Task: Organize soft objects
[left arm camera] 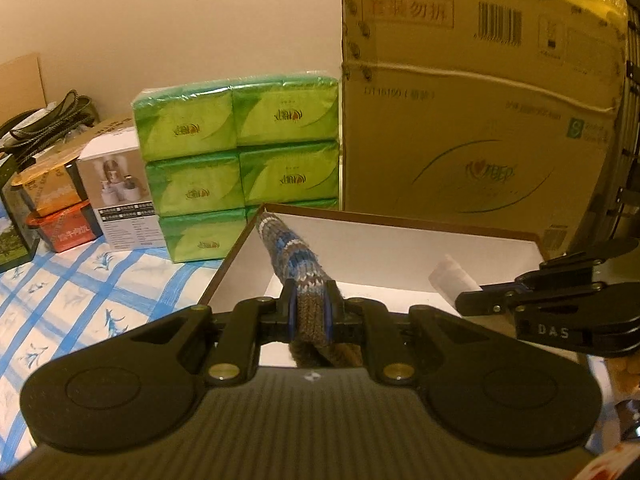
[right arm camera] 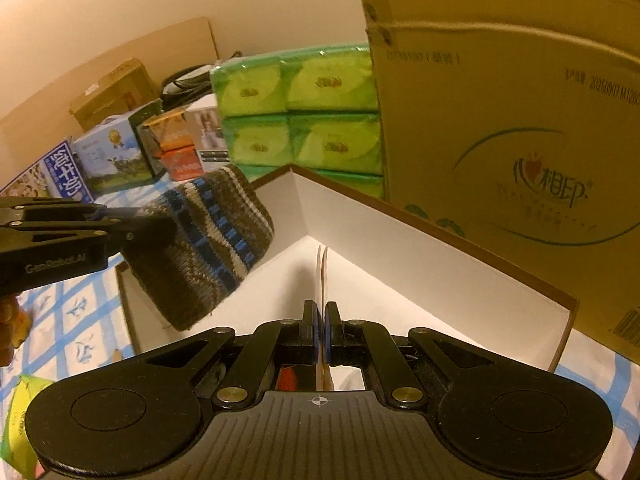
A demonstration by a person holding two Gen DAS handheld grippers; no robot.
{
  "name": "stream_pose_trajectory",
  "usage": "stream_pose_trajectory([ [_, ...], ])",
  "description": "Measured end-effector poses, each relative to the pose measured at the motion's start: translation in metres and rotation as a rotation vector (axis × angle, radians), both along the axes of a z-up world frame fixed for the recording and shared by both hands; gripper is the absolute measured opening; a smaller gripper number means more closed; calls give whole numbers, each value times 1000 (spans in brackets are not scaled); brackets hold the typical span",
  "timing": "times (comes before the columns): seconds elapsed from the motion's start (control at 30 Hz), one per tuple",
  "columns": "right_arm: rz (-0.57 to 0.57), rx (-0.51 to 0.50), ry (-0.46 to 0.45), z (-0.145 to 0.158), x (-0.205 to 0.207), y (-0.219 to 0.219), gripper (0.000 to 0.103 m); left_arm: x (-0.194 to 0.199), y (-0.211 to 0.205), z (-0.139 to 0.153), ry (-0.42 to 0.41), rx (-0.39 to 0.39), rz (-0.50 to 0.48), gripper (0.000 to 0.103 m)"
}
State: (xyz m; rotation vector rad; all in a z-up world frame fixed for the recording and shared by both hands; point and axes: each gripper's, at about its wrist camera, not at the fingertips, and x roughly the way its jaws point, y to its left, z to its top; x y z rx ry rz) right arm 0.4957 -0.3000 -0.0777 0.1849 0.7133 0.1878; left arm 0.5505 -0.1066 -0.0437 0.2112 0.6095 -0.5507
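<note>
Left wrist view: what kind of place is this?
Probably a home storage corner or spare room: stacked green tissue packs beside a big shipping carton, boxed groceries against a plain wall, all on a blue-checked cloth.

I read these markings:
- Carton (right arm camera: 508,128), far right: brand "心相印" with a red heart inside green arcs; a barcode (left arm camera: 500,22) near its top; the red stamp and the code lines are too blurred for me.
- Left gripper (right arm camera: 164,222), on its side: "GenRobot.AI".
- Right gripper (left arm camera: 464,300), on its body: "DAS".
- Blue box (right arm camera: 66,178), far left: "纯牛奶".
- Tissue packs (left arm camera: 240,152): gold logo, which I cannot read.
- Orange box (left arm camera: 70,234): white characters, unclear.
</note>
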Motion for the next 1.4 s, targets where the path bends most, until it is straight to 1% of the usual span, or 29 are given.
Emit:
stream_pose_trajectory([
  [0.03, -1, 3, 3, -2, 2, -1, 3, 4, -2, -3, -5, 6, 0, 14],
  [0.07, -3, 5, 6, -3, 4, -2, 3, 7, -3, -5, -10, 12, 13, 17],
  [0.17, -5, 11, 12, -7, 6, -4, 3, 17, -5, -12, -7, 22, 34, 34],
  [0.4, -1, 14, 27, -13, 10, -2, 3, 21, 2, -24, 43, 58, 59, 34],
  [0.47, -2, 17, 26, -13, 11, -1, 3, 21, 8, -26, 53, 57, 70, 34],
  [0.63, -8, 48, -10, -9, 17, 3, 4, 19, 16, -25, 58, 46, 80, 35],
  [0.67, -17, 53, -14, -8, 19, 3, 7, 19, 17, -24, 58, 44, 81, 35],
  [0.73, -39, 61, -31, -6, 22, 3, 30, 18, 18, -23, 61, 38, 83, 37],
  [0.77, -46, 67, -44, -4, 22, 2, 58, 17, 19, -22, 62, 34, 84, 37],
  [0.8, -57, 72, -62, -2, 21, 1, 70, 16, 21, -21, 63, 27, 86, 39],
  [0.83, -77, 73, -91, 0, 18, 0, 72, 15, 23, -21, 66, 23, 90, 41],
  [0.87, -85, 68, -109, 2, 16, 0, 72, 14, 25, -21, 69, 20, 96, 45],
  [0.9, -84, 62, -110, 2, 15, 0, 72, 11, 28, -20, 75, 15, 105, 48],
  [1.0, -88, 72, -84, 2, 8, -5, 72, 1, 39, -15, 98, -21, 122, 48],
  [1.13, -108, 109, -57, 2, -14, -16, 72, -23, 59, -2, 113, -57, 151, 48],
  [1.23, -117, 130, -63, 11, -38, -20, 72, -46, 77, 15, 115, -89, 181, 49],
  [1.4, -117, 134, -102, 34, -86, -19, 72, -96, 112, 47, 105, -147, 243, 50],
])
